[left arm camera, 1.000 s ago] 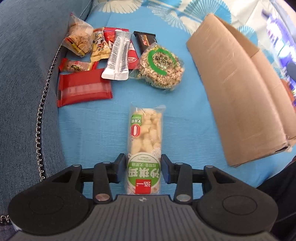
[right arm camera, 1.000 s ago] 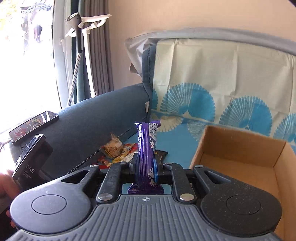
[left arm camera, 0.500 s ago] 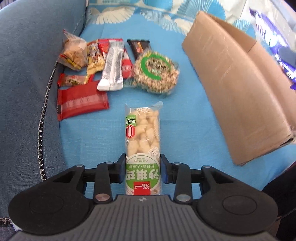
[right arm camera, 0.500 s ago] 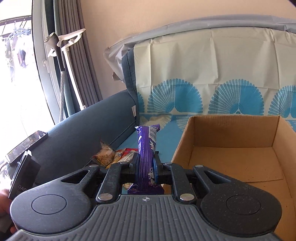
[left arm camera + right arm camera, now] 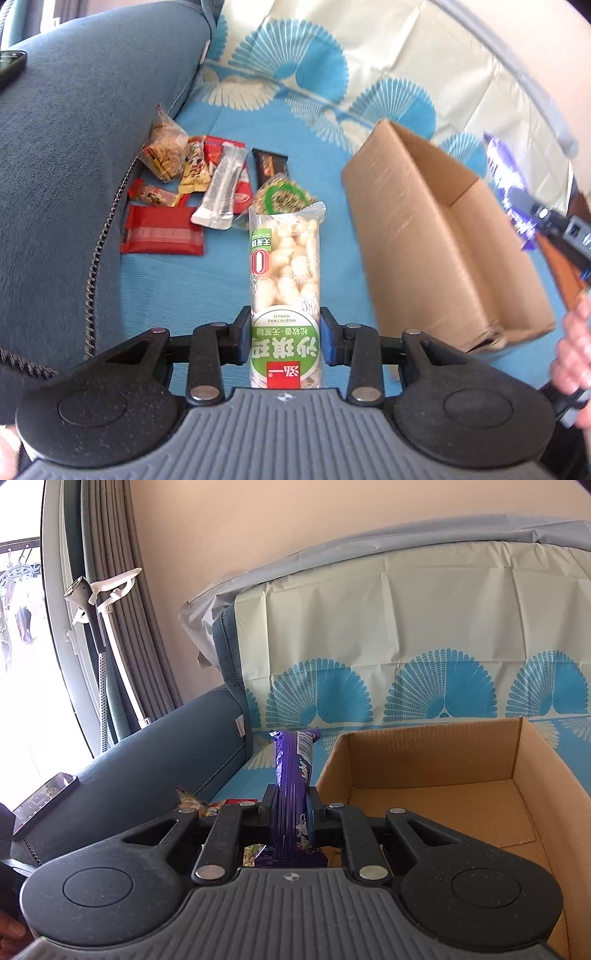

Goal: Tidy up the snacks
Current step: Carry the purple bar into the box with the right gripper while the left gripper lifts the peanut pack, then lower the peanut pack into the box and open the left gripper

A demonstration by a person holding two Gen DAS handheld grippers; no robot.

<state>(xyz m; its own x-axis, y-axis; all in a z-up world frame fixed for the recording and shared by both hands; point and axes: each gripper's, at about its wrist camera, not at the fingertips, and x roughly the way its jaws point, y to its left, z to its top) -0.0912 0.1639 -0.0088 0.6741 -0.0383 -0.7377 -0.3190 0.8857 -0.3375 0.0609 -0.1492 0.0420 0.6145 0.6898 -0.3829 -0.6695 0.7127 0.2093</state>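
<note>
Between the pads of my left gripper [image 5: 284, 338] sits a clear pack [image 5: 283, 280] of pale puffed snack, pinched at its green-labelled end and reaching forward over the blue cloth [image 5: 184, 295]. Beyond its tip lies the snack pile [image 5: 207, 184]: a red packet, a silver stick, a round green-ringed pack and some small bags, close to the sofa arm [image 5: 74, 129]. To the right stands the open box [image 5: 436, 236]. My right gripper [image 5: 291, 816] is pressed onto a purple bar [image 5: 291, 768], held upright just left of the box [image 5: 424, 782], whose floor looks bare. A phone [image 5: 44, 805] rests on the sofa arm.
</note>
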